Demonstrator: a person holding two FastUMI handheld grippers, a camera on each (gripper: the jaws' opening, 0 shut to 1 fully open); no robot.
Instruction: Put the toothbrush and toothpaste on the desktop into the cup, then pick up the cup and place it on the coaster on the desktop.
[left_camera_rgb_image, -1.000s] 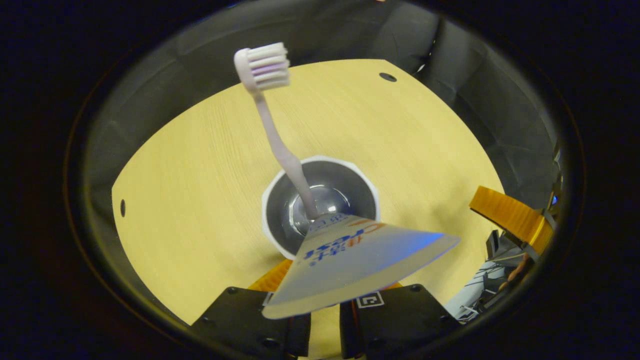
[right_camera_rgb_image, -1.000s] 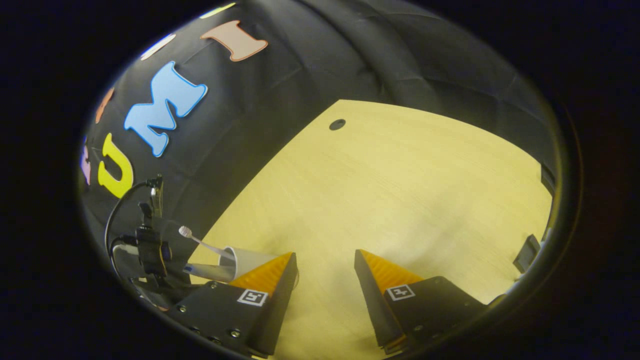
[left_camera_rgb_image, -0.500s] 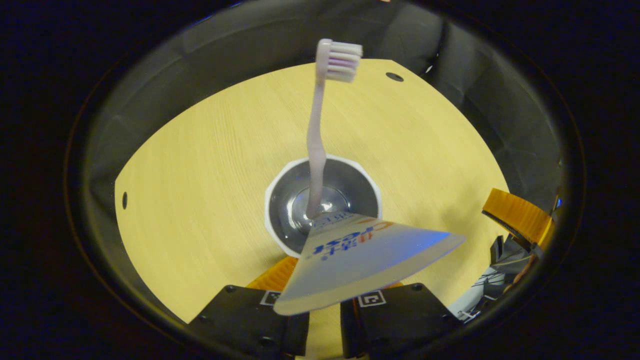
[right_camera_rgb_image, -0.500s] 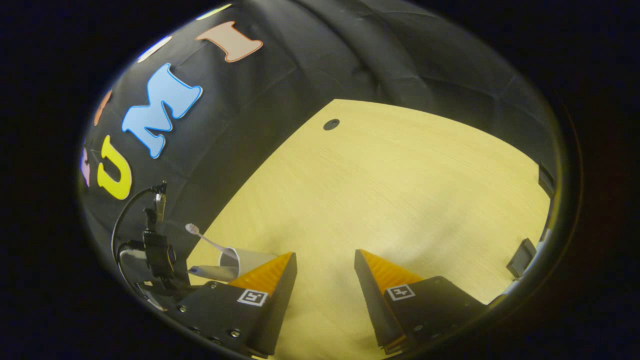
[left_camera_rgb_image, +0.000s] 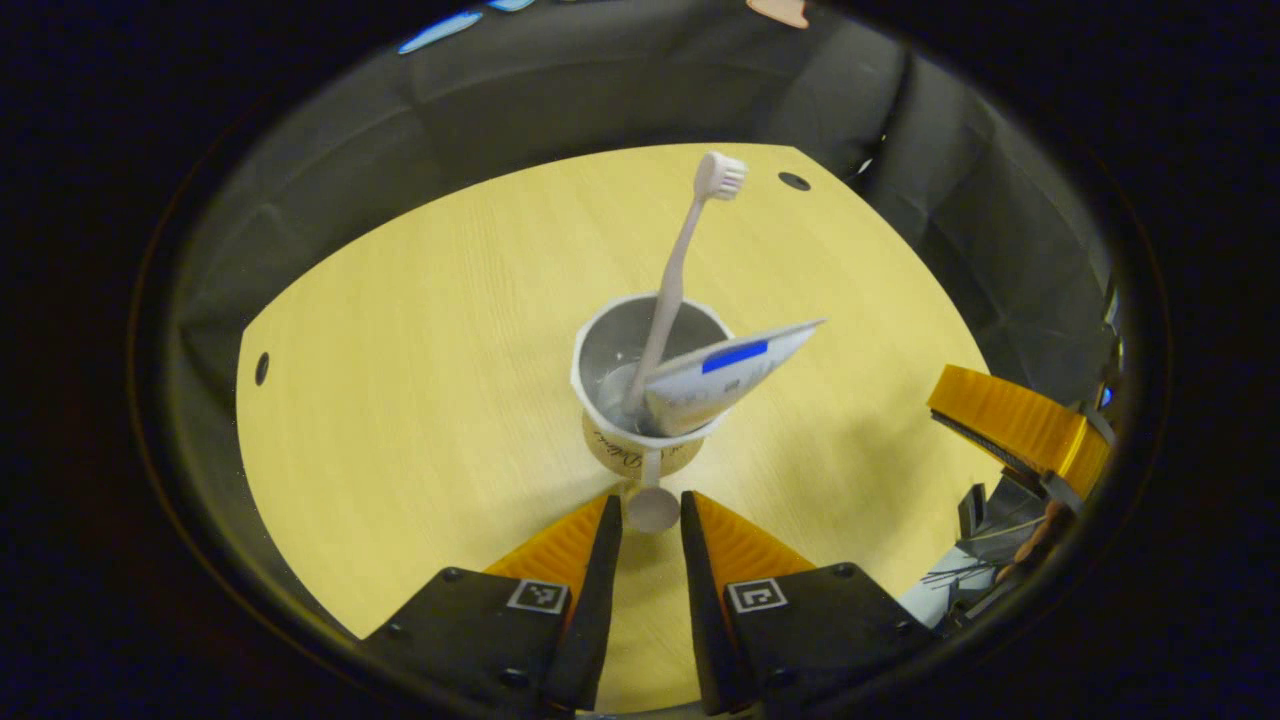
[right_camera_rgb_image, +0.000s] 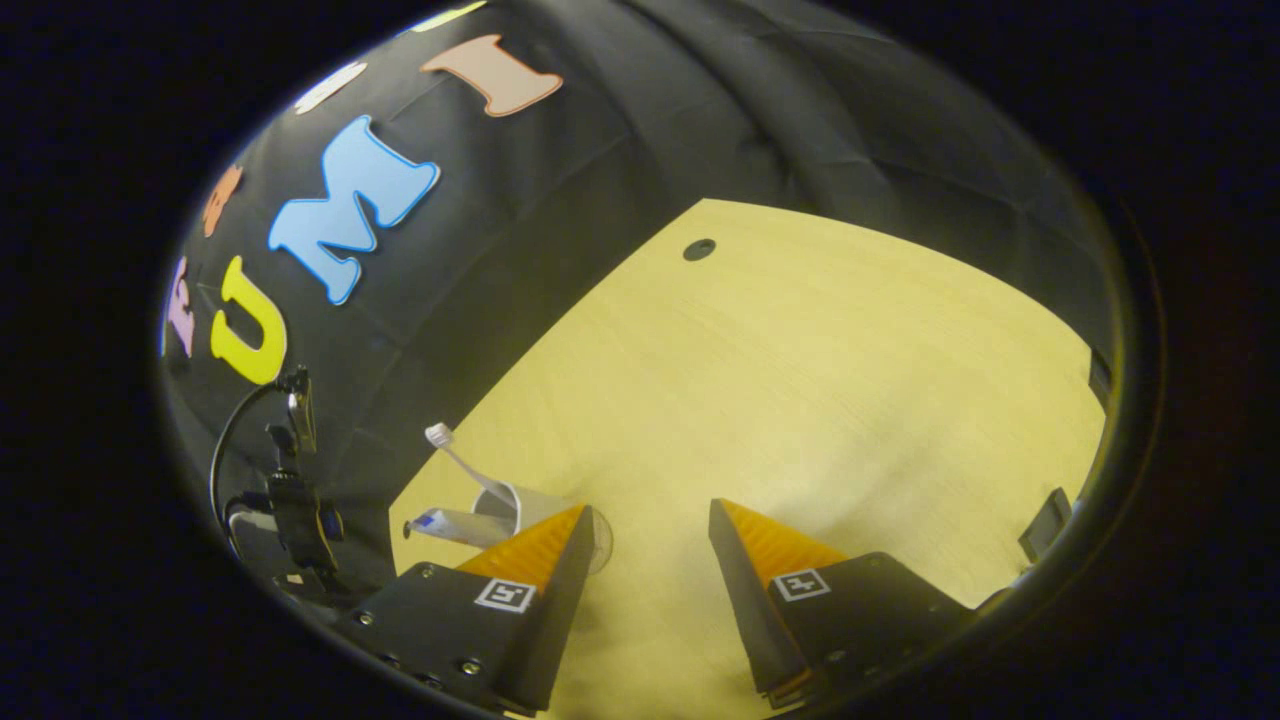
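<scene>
A pale lilac plastic toothbrush (left_camera_rgb_image: 676, 276) stands in a white paper cup (left_camera_rgb_image: 645, 440) with a grey inside, its handle end down in the cup's bottom and its long axis leaning up and away from the camera in the left gripper view, so that the white bristled head points toward the far edge of the desk. Beside it in the same cup sits a white toothpaste tube with a blue patch (left_camera_rgb_image: 728, 372), cap end down, its flat crimped end sticking out over the rim and pointing to the right of that view. The cup stands upright on a light yellow wood-grain desktop (left_camera_rgb_image: 400, 400), and a small round pale thing lies on the desk just in front of its base; what it is cannot be told. The left gripper (left_camera_rgb_image: 650, 510) is just short of the cup, its fingers a narrow gap apart with nothing held between them. In the right gripper view the cup (right_camera_rgb_image: 525, 505), toothbrush (right_camera_rgb_image: 465, 462) and tube (right_camera_rgb_image: 450, 525) show at lower left, partly behind a finger of the right gripper (right_camera_rgb_image: 650, 525), whose fingers stand wide apart and empty above bare desktop (right_camera_rgb_image: 800, 380).
</scene>
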